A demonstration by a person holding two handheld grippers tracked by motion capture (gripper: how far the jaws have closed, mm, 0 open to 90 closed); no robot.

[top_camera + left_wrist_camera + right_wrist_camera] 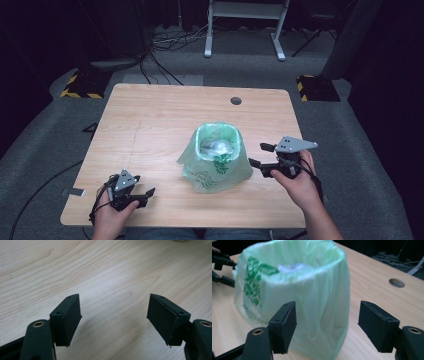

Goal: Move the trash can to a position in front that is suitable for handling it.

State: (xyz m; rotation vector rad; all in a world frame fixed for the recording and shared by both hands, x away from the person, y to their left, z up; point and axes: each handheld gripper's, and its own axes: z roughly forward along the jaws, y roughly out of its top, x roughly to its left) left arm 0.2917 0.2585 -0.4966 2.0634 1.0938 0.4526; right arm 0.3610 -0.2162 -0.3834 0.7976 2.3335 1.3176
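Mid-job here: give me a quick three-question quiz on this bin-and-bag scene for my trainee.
1. True or false: the right gripper has its jaws shut on the green bag.
2. What lies under the left gripper? A) the bag B) bare wooden table C) the cable hole
3. What does the bag cover?

Key
1. False: the jaws stand open and apart from the bag.
2. B: the table.
3. A small bin, with the bag folded over its rim and something pale inside.

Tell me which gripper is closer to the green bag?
The right gripper, jaws open, points at the green bag from close by; the left gripper sits farther away near the table's front edge.
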